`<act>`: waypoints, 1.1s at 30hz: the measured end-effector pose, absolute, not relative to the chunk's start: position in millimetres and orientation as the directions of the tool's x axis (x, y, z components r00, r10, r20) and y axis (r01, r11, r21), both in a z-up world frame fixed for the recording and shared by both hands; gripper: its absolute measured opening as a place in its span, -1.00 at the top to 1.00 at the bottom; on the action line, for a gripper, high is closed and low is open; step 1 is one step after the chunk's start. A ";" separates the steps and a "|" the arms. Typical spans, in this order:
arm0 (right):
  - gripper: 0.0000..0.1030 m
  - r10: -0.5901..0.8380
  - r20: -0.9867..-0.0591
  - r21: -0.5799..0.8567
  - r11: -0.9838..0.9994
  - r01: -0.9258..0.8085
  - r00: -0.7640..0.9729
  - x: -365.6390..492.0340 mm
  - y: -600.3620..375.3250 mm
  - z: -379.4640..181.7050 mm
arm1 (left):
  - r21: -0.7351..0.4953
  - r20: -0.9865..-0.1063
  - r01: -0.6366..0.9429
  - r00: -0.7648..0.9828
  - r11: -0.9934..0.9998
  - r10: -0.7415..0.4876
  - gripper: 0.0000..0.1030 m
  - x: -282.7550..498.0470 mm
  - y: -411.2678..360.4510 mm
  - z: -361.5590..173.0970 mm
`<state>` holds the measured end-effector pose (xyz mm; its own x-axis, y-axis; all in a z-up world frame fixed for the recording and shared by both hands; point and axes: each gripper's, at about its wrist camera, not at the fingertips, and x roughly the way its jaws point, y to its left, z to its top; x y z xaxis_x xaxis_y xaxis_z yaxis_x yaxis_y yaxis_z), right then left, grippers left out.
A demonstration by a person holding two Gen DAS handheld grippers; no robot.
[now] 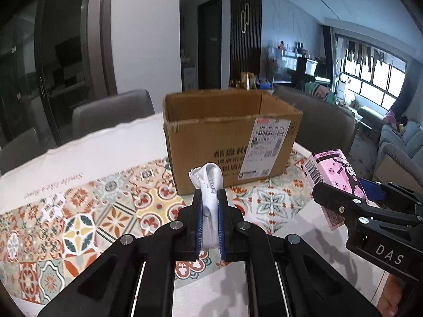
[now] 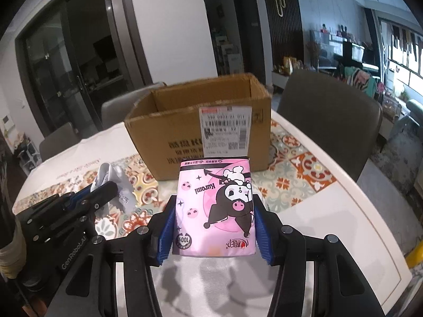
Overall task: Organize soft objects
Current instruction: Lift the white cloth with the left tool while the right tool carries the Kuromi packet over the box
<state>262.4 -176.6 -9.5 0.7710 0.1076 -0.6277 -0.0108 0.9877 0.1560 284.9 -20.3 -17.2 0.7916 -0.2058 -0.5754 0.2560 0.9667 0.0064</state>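
Observation:
My left gripper (image 1: 210,198) is shut on a crumpled white cloth (image 1: 211,182) and holds it above the table, in front of an open cardboard box (image 1: 227,134). My right gripper (image 2: 215,211) is shut on a pink Kuromi tissue pack (image 2: 215,206) and holds it upright in front of the same box (image 2: 201,124). In the left wrist view the pink pack (image 1: 335,174) and the right gripper (image 1: 343,200) show at the right. In the right wrist view the left gripper (image 2: 105,187) and the white cloth (image 2: 113,182) show at the left.
The box stands on a white table with a patterned tile mat (image 1: 87,211). Grey chairs (image 1: 113,111) stand behind the table, and another chair (image 2: 327,116) is at the right. The table's right edge (image 2: 370,216) curves toward me.

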 end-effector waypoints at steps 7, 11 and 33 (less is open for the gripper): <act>-0.05 0.124 -0.563 0.158 0.987 -0.041 0.817 247.8 -177.9 16.5 | 0.019 -0.513 0.256 0.832 0.967 -0.210 0.78 269.2 -21.6 11.3; -0.05 0.133 -0.532 0.163 0.985 -0.053 0.837 245.4 -181.1 27.7 | 0.028 -0.478 0.260 0.852 0.965 -0.216 0.78 264.6 -23.5 26.6; -0.05 0.139 -0.376 0.142 0.986 -0.091 0.916 259.4 -188.7 77.2 | 0.072 -0.334 0.263 0.915 0.962 -0.225 0.78 286.9 -30.6 79.9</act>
